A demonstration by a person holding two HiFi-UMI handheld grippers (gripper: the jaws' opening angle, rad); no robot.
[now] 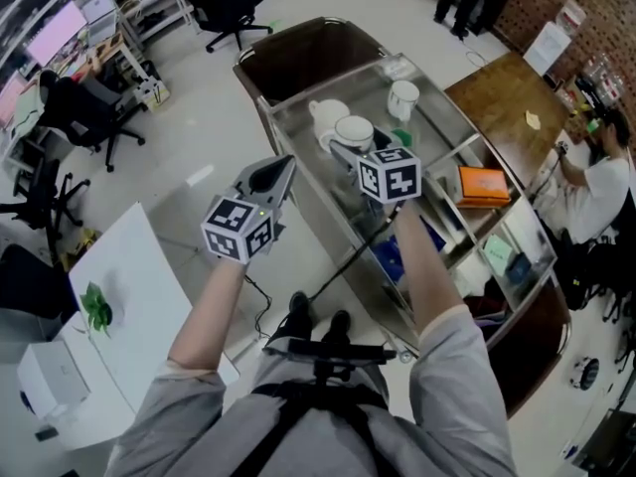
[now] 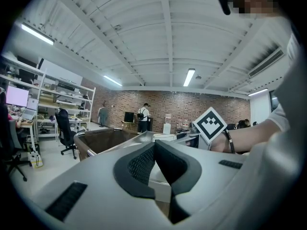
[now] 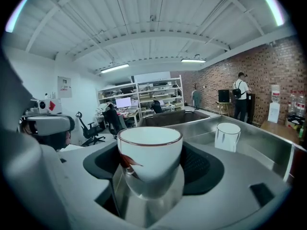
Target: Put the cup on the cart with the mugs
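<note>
**Cup held over the cart's top tray, ready to be set down**

The right gripper has its jaws spread wide around a white, round-bowled ceramic cup with a thin dark-red rim. The pads press on the cup's lower body and hold it upright. In the head view the cup is over the top tray of the long stainless-steel cart, near its left rim. From these angles it cannot be told whether its base rests on the steel or hangs just above it.

The step in hand appears to be the placing itself. The next move probably calls for lowering the cup straight down until it sits flat, then opening the jaws and backing the gripper out level, so the pads do not tip it.

The left gripper has its jaws closed together with nothing in them. It hovers outside the cart's near edge, clear of the work.

A squat white ceramic teapot stands just beside the cup on the far side, and is the likeliest thing to be knocked. A plain white cylindrical mug stands farther along the tray, well apart. On a lower shelf lies a flat orange box. Beyond the cart are a brown wooden table and black office chairs, none in the way.
</note>
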